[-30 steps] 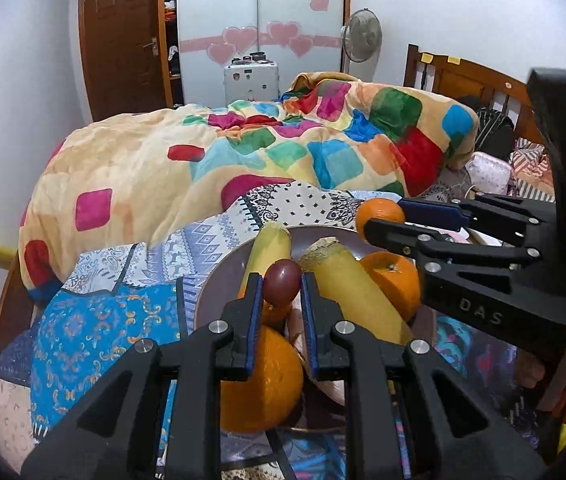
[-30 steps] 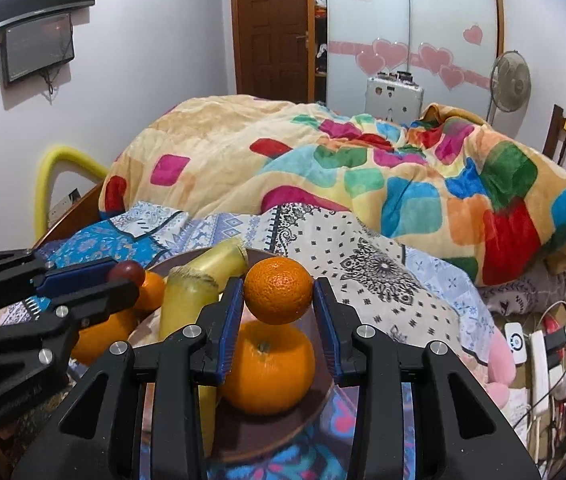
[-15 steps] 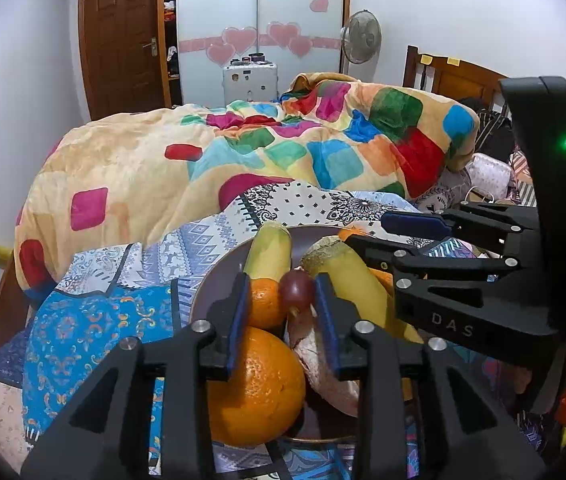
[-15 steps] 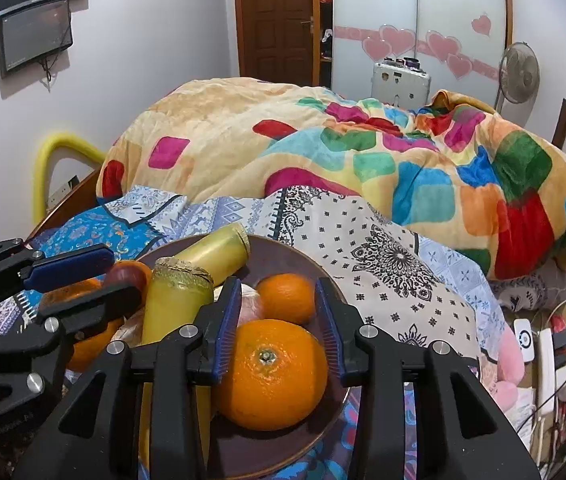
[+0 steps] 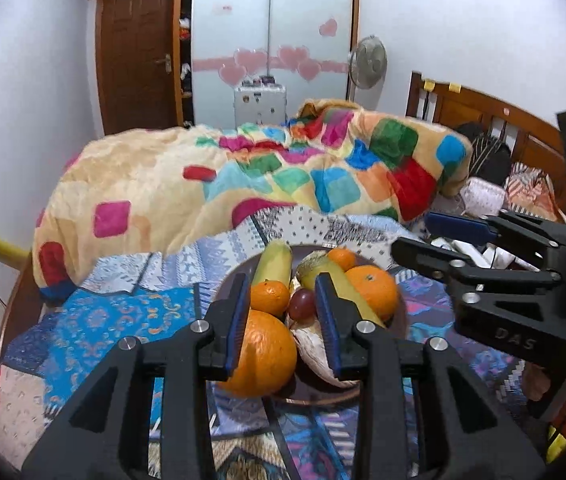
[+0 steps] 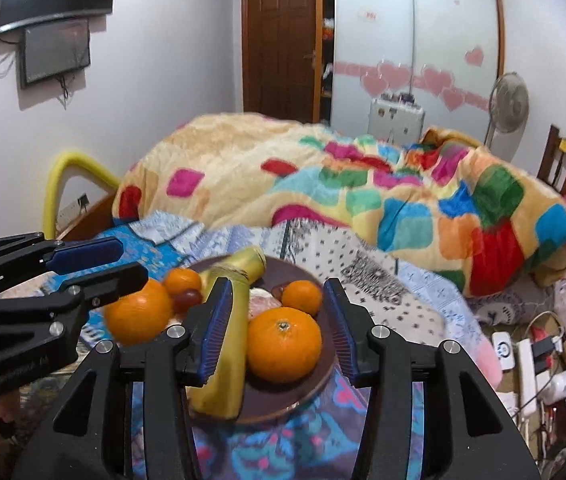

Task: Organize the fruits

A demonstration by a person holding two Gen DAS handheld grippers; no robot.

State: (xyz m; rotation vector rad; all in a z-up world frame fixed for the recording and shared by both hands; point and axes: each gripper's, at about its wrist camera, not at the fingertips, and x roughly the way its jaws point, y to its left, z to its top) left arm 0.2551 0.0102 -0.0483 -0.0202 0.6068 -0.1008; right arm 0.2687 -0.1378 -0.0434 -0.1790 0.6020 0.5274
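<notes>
A brown plate (image 5: 402,318) (image 6: 283,398) on the bed holds two bananas (image 5: 273,266) (image 6: 223,380), several oranges and a dark grape (image 5: 302,305) (image 6: 187,298). My left gripper (image 5: 281,308) (image 6: 131,262) hovers open above the near side of the plate. The grape and a small orange (image 5: 270,298) lie beyond its pads, untouched. My right gripper (image 6: 277,312) (image 5: 415,232) hangs over the plate's other side, its jaws opening and empty. A large orange (image 6: 283,344) and a small orange (image 6: 302,297) rest on the plate below it.
The plate sits on a patterned blue bedspread (image 5: 103,320). A bulky patchwork blanket (image 5: 283,184) is heaped behind it. A wooden headboard (image 5: 483,108) stands at the right, a yellow padded rail (image 6: 67,172) at the left. Cables and chargers (image 6: 531,356) litter the right.
The left gripper let the grape go onto the plate, and the right one let the small orange go. Both opened and pulled back and upward from the fruit.
</notes>
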